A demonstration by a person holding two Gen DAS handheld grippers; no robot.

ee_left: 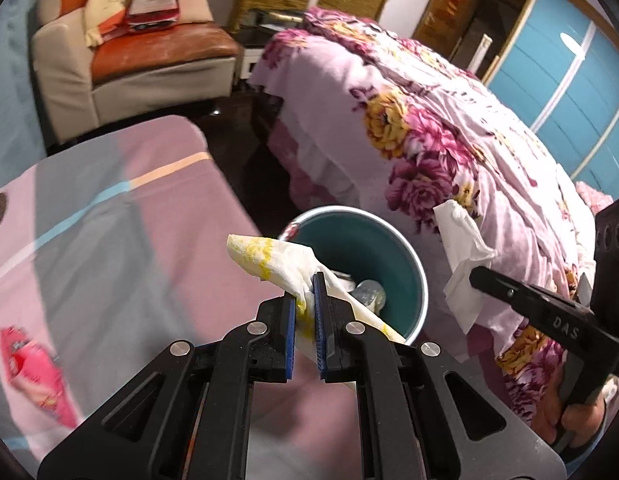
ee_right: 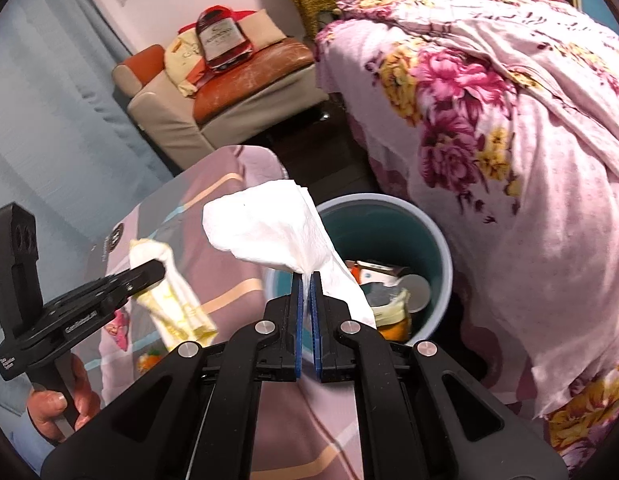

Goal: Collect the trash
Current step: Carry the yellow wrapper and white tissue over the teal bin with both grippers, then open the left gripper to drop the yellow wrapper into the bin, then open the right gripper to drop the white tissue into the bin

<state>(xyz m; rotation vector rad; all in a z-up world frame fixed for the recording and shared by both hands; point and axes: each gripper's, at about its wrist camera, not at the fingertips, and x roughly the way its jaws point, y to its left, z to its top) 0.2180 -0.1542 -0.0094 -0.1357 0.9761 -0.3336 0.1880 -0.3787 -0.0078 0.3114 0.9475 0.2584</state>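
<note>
My left gripper (ee_left: 306, 294) is shut on a yellow-stained tissue (ee_left: 269, 258) and holds it at the near left rim of the round bin (ee_left: 417, 280) with a teal inside. My right gripper (ee_right: 308, 280) is shut on a white tissue (ee_right: 265, 224) and holds it over the bin's near rim (ee_right: 443, 248). The bin holds several pieces of trash (ee_right: 393, 292). In the left wrist view the right gripper (ee_left: 475, 274) shows at the right with its white tissue (ee_left: 463, 248). In the right wrist view the left gripper (ee_right: 155, 272) shows at the left with the stained tissue (ee_right: 173, 304).
A table with a pink and grey striped cloth (ee_left: 109, 240) lies at the left, with a pink wrapper (ee_left: 37, 376) on it. A bed with a floral cover (ee_left: 429, 128) stands right of the bin. An armchair (ee_left: 149, 52) with bags stands at the back.
</note>
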